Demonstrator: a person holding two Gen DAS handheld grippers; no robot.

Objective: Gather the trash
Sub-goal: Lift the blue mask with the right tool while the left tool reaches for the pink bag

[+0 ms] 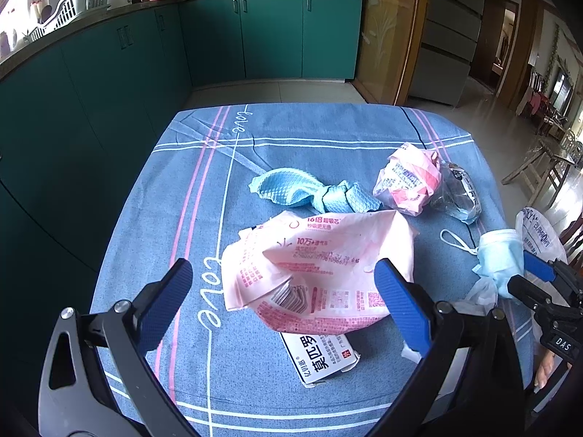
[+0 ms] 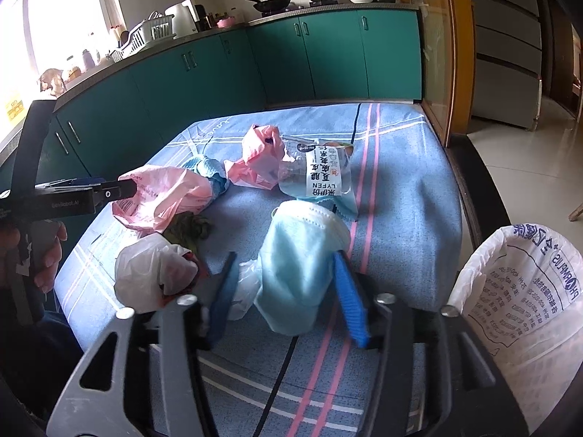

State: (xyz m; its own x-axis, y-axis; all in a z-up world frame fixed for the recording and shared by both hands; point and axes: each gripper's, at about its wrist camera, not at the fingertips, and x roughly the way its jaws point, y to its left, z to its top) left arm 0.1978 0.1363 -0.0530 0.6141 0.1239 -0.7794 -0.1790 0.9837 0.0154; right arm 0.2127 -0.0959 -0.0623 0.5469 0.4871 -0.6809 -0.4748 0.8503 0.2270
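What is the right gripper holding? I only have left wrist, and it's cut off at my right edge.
Observer: A light blue face mask, bunched between the jaws of the right gripper. Both jaws touch its sides.
Operator: Where's the trash bag mouth?
Observer: The white printed bag stands just right of that gripper, past the edge of the table, with its mouth open upward.
Operator: Any trash I'm missing?
Observer: A crumpled white plastic bag lies left of the right jaws, with dark green scraps just behind it.
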